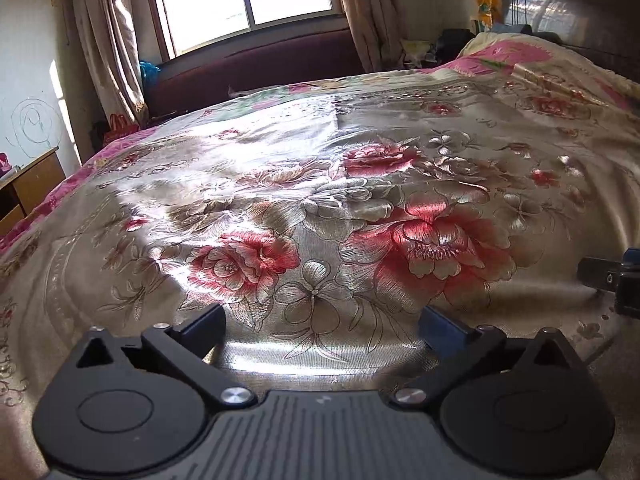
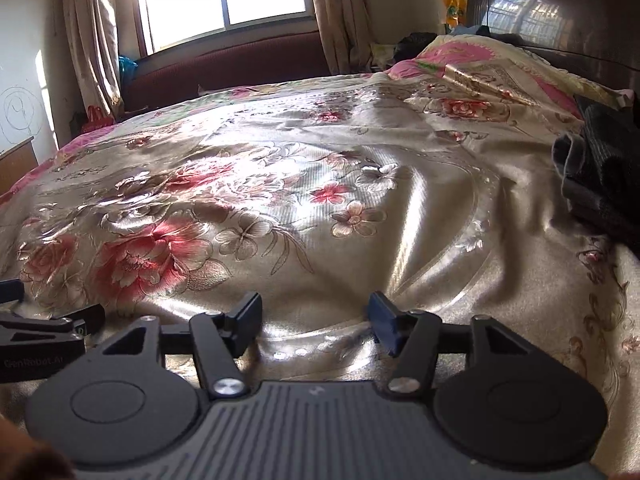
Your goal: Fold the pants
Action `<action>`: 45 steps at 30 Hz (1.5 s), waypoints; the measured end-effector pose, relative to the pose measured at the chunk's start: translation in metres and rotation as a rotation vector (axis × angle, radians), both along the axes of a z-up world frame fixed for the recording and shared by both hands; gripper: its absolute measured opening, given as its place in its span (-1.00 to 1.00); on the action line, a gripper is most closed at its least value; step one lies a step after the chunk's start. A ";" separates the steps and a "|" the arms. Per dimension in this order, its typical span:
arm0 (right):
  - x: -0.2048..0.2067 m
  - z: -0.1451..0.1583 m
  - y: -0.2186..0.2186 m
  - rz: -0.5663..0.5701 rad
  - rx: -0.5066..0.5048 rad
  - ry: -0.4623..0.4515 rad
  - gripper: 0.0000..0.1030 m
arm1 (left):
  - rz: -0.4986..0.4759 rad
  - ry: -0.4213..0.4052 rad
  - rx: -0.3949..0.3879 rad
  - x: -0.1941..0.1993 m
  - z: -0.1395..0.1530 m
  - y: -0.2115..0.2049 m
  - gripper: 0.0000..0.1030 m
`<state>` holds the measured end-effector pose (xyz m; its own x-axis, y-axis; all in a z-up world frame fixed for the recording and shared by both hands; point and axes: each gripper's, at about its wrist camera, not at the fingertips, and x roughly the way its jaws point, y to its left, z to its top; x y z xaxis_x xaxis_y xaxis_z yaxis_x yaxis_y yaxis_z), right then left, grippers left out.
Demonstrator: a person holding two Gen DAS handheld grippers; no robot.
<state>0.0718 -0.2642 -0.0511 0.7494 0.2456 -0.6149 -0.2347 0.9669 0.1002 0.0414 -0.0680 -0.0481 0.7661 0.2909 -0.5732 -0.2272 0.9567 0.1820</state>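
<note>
Hovering over the floral bedspread (image 1: 320, 208), left claw (image 1: 320, 330) and right claw (image 2: 316, 326) both spread, empty.

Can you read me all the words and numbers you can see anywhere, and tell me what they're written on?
"GenRobot.AI", faint and partly blurred, so the last letters are my best reading: on the side of the left gripper, seen at the left edge of the right wrist view.
A hand-drawn scribble on the wall beside the window, circles with a mark inside like a "4": too rough to be sure.
The yellow packet by the headboard: print too small to read.
Nothing else readable.
</note>
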 end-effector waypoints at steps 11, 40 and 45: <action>0.003 -0.006 0.004 -0.020 -0.046 -0.013 0.53 | 0.004 0.006 -0.077 0.000 -0.001 0.009 1.00; 0.012 0.000 0.019 -0.047 -0.107 -0.015 0.98 | 0.006 0.012 -0.073 0.002 -0.001 0.007 1.00; 0.012 0.000 0.020 -0.047 -0.107 -0.016 0.98 | 0.006 0.012 -0.073 0.001 -0.001 0.007 1.00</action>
<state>0.0840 -0.2445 -0.0510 0.7683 0.1436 -0.6238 -0.1895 0.9818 -0.0074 0.0428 -0.0608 -0.0493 0.7571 0.2529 -0.6024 -0.2315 0.9661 0.1146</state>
